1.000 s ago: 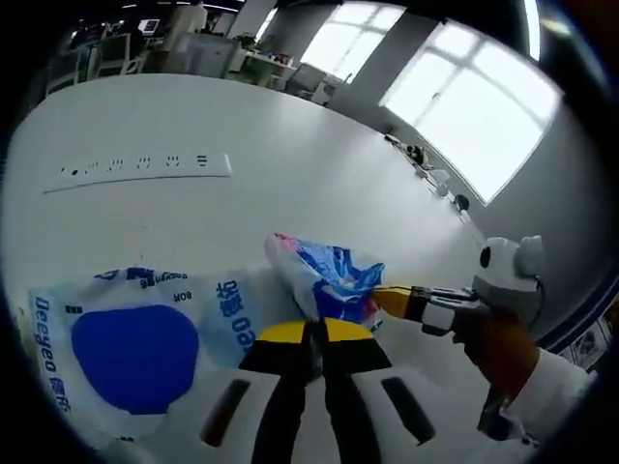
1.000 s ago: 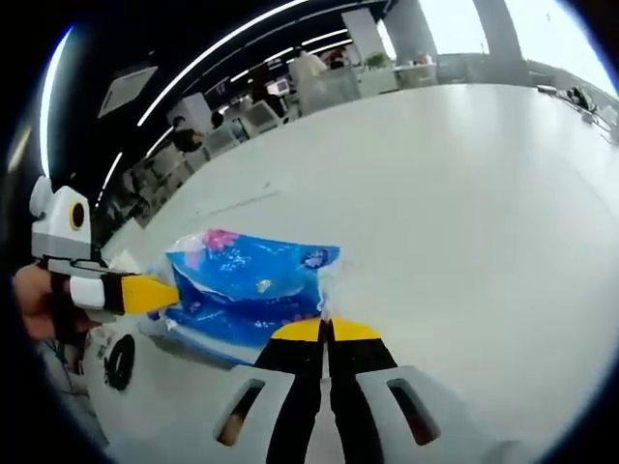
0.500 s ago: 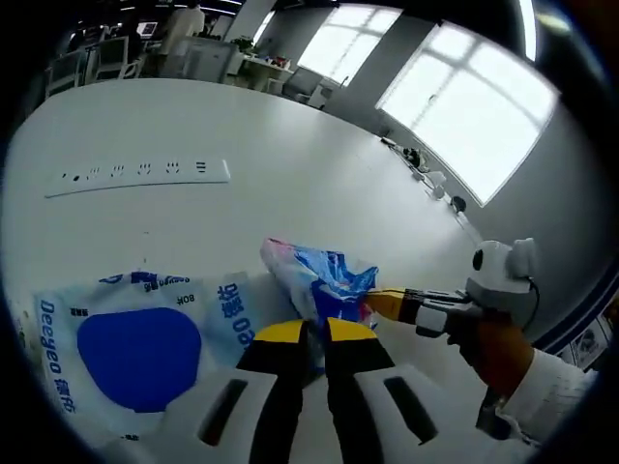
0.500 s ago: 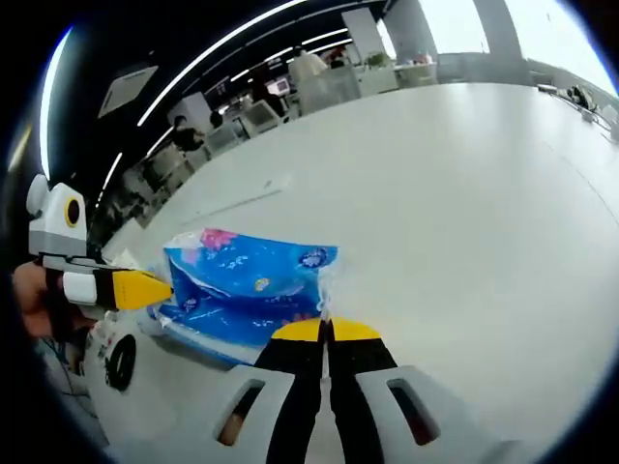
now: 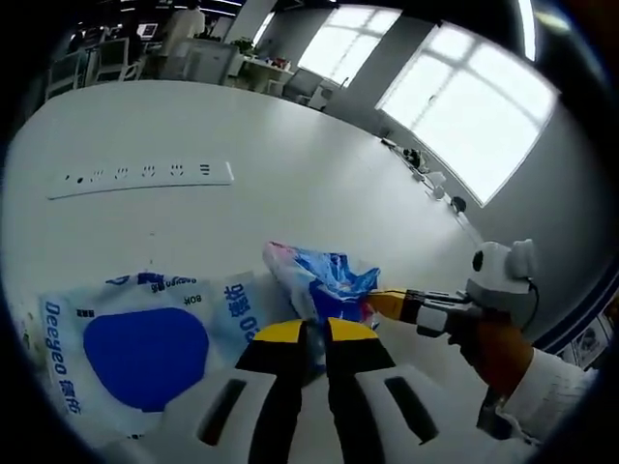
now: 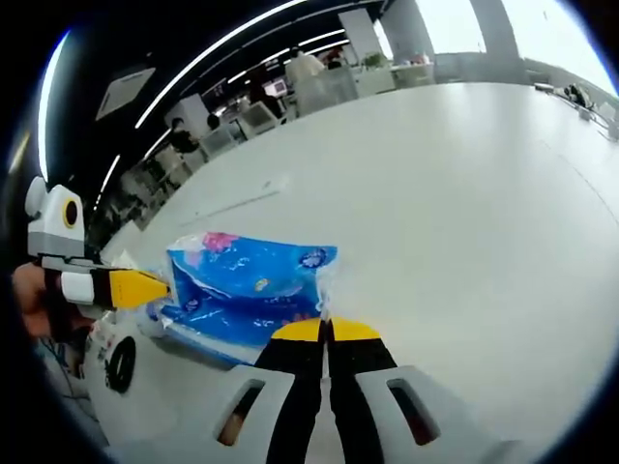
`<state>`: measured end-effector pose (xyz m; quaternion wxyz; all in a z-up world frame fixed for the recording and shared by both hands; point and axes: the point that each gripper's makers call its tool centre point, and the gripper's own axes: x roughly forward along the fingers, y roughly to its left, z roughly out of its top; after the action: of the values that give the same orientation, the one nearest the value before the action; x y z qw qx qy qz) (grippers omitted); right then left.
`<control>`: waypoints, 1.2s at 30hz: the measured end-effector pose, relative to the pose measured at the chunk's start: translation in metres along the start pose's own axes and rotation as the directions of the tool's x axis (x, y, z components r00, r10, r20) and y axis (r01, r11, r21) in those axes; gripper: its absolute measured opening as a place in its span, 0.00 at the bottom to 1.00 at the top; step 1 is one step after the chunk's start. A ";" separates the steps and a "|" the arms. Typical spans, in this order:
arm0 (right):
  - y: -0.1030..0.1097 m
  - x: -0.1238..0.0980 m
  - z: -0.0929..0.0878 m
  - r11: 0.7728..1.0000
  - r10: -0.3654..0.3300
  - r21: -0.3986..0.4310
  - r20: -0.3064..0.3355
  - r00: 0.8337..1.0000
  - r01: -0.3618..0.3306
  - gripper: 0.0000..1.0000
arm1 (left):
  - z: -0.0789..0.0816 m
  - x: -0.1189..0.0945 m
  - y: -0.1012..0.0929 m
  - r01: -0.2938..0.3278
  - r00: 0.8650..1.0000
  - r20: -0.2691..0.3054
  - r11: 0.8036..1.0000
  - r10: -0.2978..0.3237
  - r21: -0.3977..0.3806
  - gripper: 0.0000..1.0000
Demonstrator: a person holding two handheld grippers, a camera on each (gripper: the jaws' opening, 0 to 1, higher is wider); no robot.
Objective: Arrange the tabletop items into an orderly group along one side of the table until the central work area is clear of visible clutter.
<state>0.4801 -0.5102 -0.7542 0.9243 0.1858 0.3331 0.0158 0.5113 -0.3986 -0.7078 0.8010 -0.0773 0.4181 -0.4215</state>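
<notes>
A blue tissue pack (image 5: 324, 278) is held just above the white table (image 5: 290, 164). My right gripper (image 6: 326, 327) is shut on the film edge at one end of the blue tissue pack (image 6: 251, 282). In the left gripper view it comes in from the right as a yellow tip, the right gripper (image 5: 384, 302). My left gripper (image 5: 314, 331) is at the pack's other end with its jaws a little apart. In the right gripper view its yellow tip, the left gripper (image 6: 145, 288), lies just beside the pack's left end. A white wipes pack (image 5: 145, 343) with a blue oval lies below.
A white power strip (image 5: 145, 175) lies flat on the table beyond the packs, also seen as the power strip (image 6: 242, 199). A person's gloved hand (image 5: 498, 348) holds the right gripper. Desks and chairs stand far behind the table, and windows to the right.
My left gripper's jaws have parted slightly from a thin closed line. Its tip has drawn a little away from the pack's end. My right gripper keeps its hold, hardly moving.
</notes>
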 end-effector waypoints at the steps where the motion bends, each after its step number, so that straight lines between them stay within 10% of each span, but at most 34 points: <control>1: 0.000 0.000 0.000 1.000 0.000 0.000 0.000 1.000 0.000 0.00 | 0.000 0.000 0.001 -0.005 1.000 0.001 1.000 0.005 0.008 0.05; 36: -0.006 -0.002 0.004 0.994 -0.027 -0.105 -0.021 0.999 0.024 0.09 | 0.010 -0.038 0.019 -0.018 0.998 0.066 1.000 0.019 -0.015 0.07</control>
<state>0.4805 -0.5172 -0.7525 0.9290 0.1328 0.3447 0.0235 0.5192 -0.3611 -0.6874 0.8177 -0.0929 0.3950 -0.4083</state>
